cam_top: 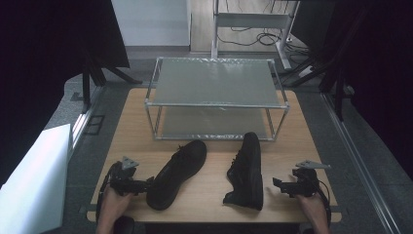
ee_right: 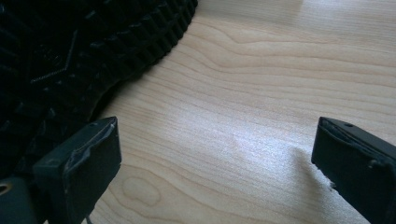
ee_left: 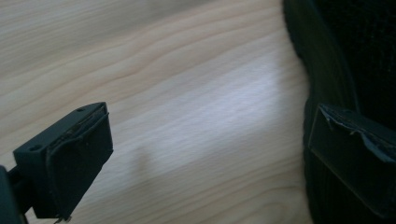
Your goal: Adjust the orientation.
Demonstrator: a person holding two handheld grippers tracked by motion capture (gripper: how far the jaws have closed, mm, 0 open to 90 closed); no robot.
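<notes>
Two black shoes lie on the wooden table (cam_top: pixel 127 131). The left shoe (cam_top: pixel 178 173) stands on its sole, toe pointing away and to the right. My left gripper (cam_top: pixel 146 184) is open beside its heel; in the left gripper view (ee_left: pixel 217 149) one jaw is close against the shoe's dark side (ee_left: pixel 336 60) and bare wood lies between the jaws. The right shoe (cam_top: pixel 246 170) lies on its side. My right gripper (cam_top: pixel 278 184) is open just right of it, and its own view (ee_right: pixel 219 149) shows the shoe's ridged sole (ee_right: pixel 70 51) facing it.
A two-shelf metal rack (cam_top: pixel 216 83) stands at the table's far end, both shelves bare. A white panel (cam_top: pixel 34 180) leans off the table's left side. Black curtains hang on both sides, and cables lie on the floor beyond.
</notes>
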